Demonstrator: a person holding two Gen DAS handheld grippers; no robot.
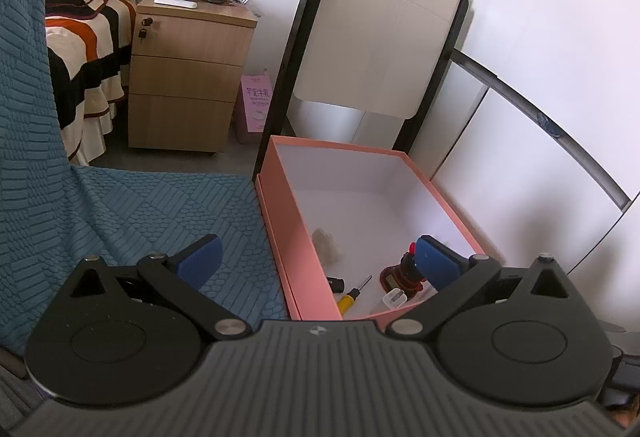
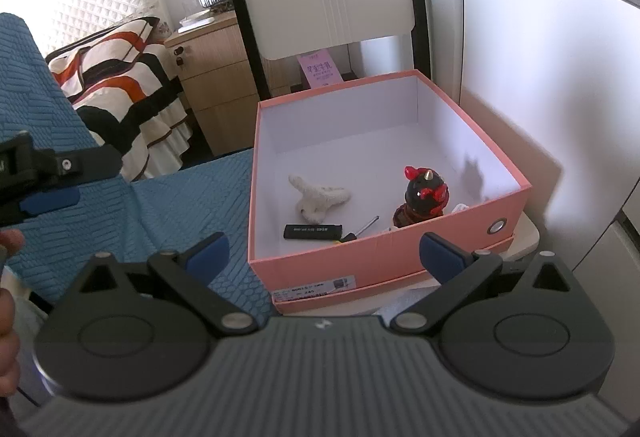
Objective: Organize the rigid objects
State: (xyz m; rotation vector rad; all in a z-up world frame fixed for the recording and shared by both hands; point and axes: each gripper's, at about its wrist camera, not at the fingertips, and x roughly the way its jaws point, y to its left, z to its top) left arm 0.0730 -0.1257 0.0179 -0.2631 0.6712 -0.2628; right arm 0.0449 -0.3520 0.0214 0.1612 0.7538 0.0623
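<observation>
Only from the right wrist: the box's point(image 2: 400, 257) label (both tongs wide, empty).

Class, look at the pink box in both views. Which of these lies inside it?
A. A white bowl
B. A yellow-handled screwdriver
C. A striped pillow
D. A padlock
B: the yellow-handled screwdriver lies on the white floor of the pink box, near the black and red figurine.

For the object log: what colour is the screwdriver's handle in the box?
Yellow with a black collar; the screwdriver shows best in the left wrist view.
</observation>
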